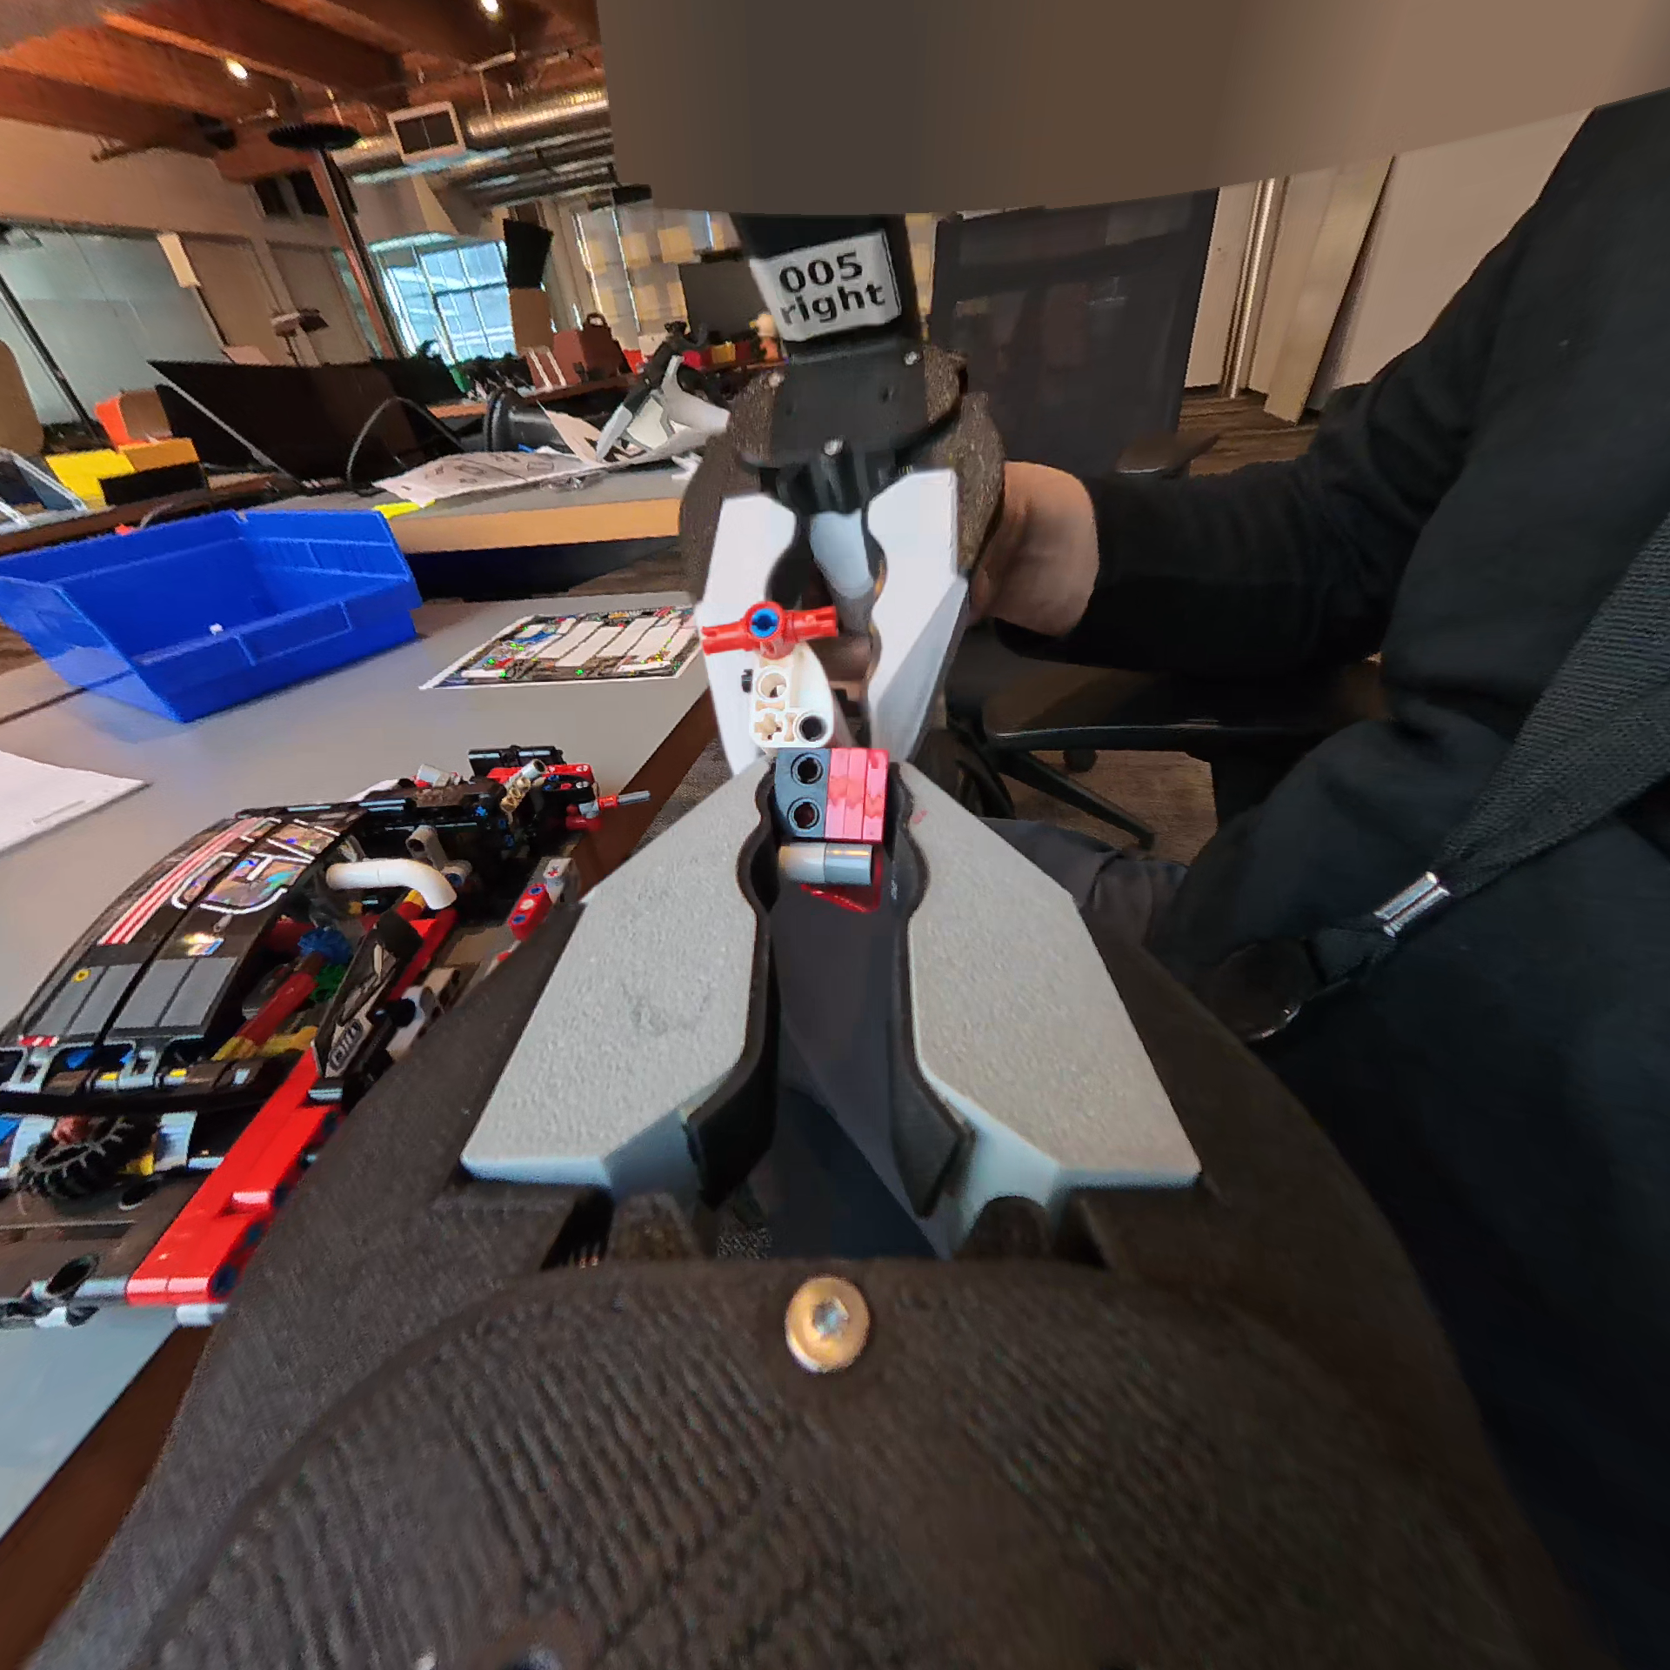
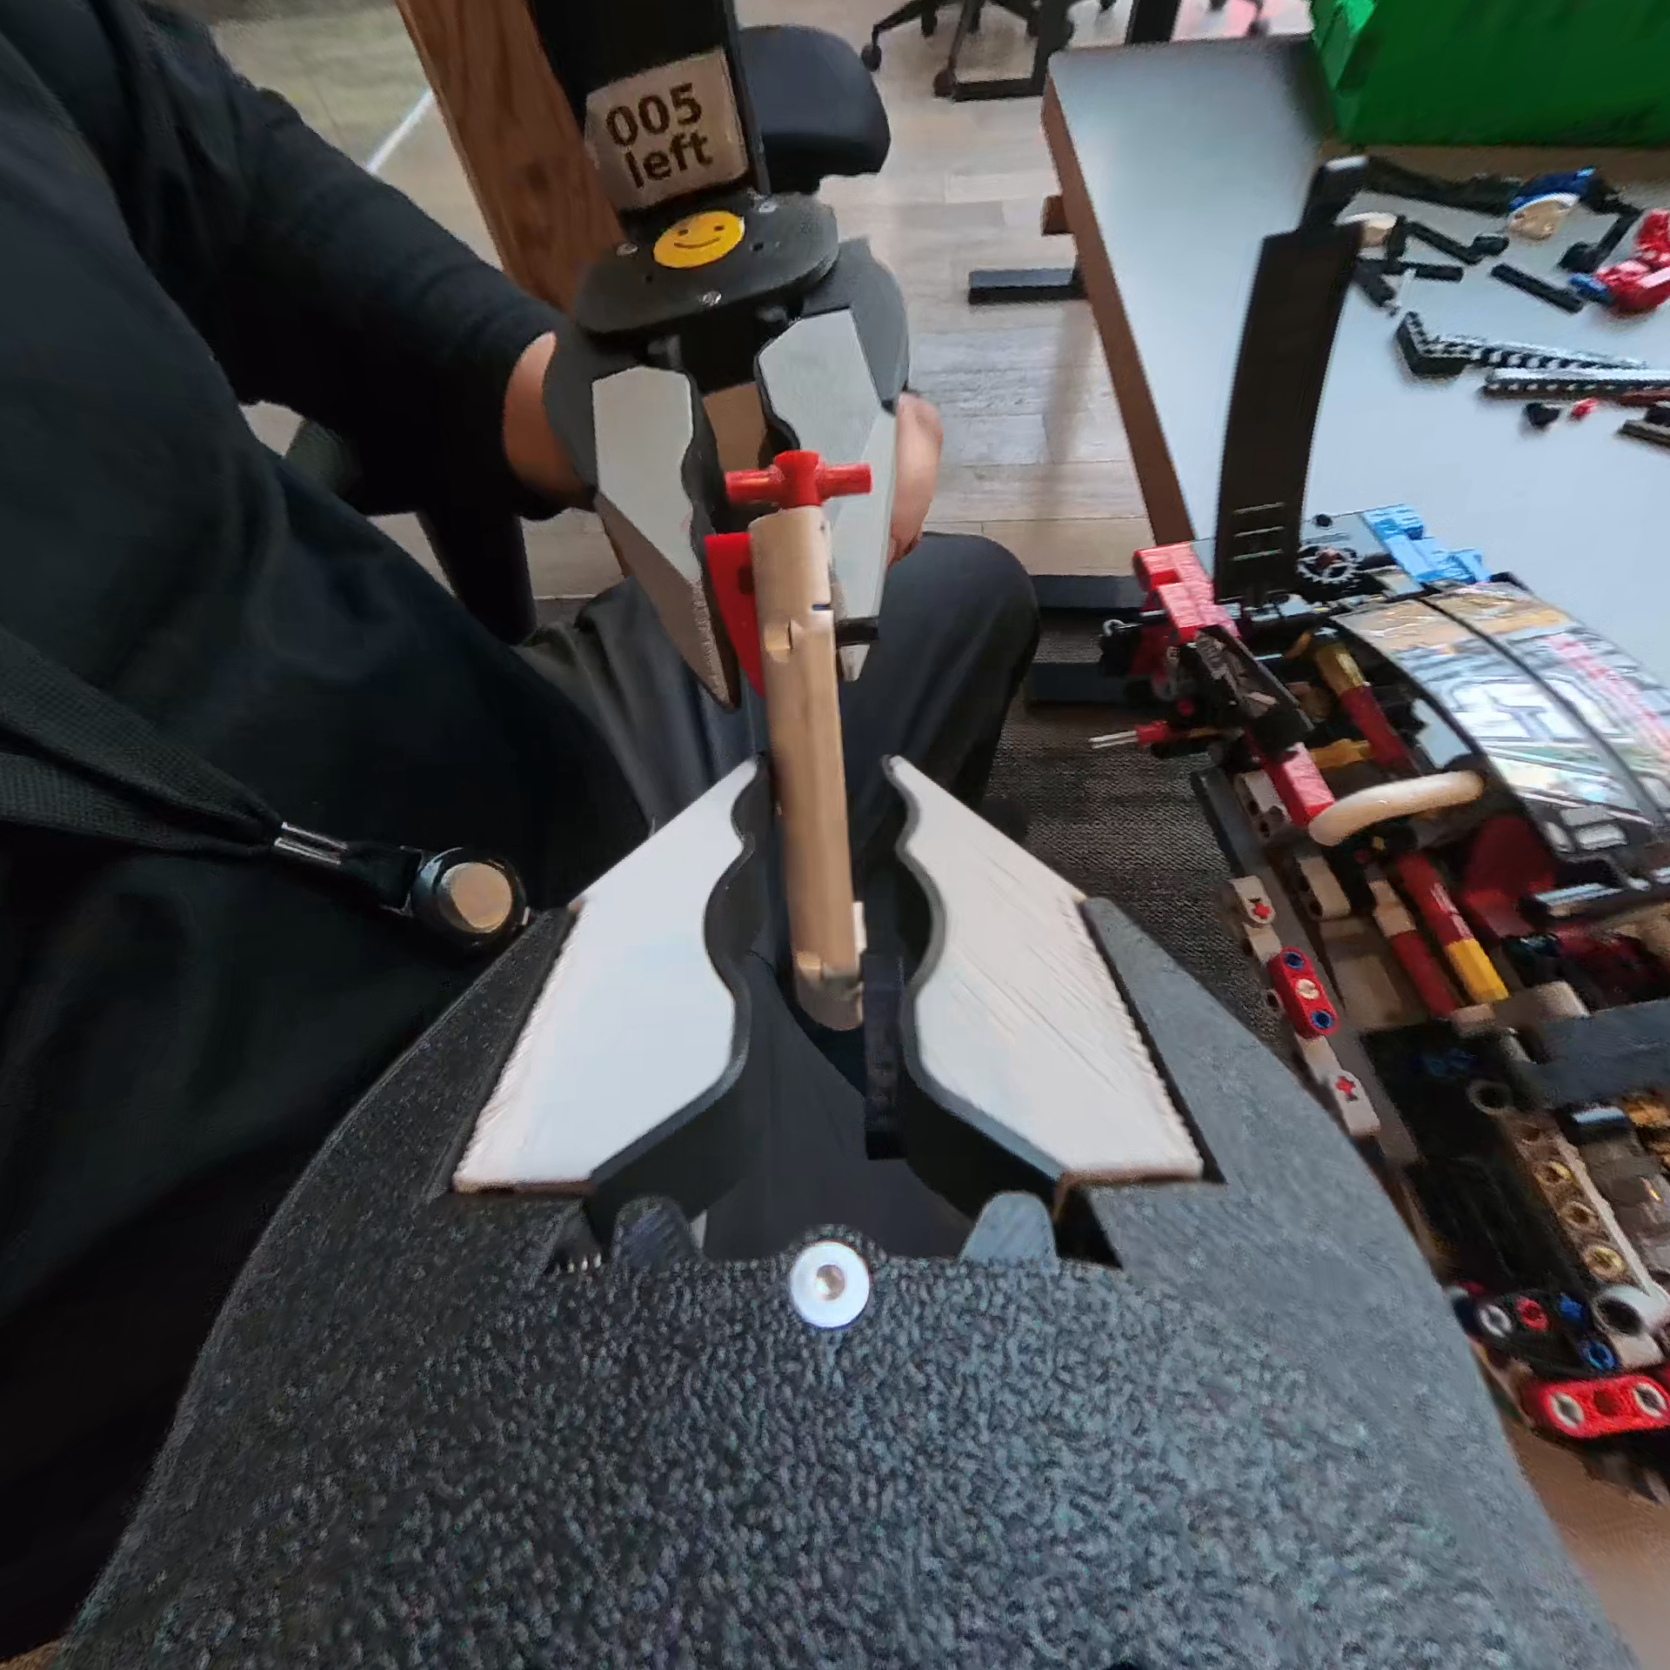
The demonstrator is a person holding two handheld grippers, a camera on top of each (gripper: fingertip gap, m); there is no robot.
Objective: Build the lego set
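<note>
My left gripper [image 1: 831, 786] is shut on a small red and black Lego piece [image 1: 836, 795], whose red side also shows in the right wrist view [image 2: 727, 587]. My right gripper [image 2: 824, 768] is shut on a long white beam [image 2: 809, 768] with a red cross connector [image 2: 795, 479] at its far end. The two grippers face each other tip to tip, off the table's edge above the person's lap. The white beam's end [image 1: 782, 700] meets the red and black piece. The right gripper [image 1: 813, 732] and left gripper [image 2: 786, 669] each show in the other's view.
The part-built Lego car [image 1: 271, 949] lies at the grey table's [image 1: 343, 741] edge, also in the right wrist view [image 2: 1446, 768]. A blue bin [image 1: 208, 605] and a printed sheet [image 1: 578, 646] lie behind it. Loose pieces [image 2: 1536, 271] and a tall black panel [image 2: 1283, 407] sit farther along the table. My two grippers' fingertips are within a few centimetres of each other.
</note>
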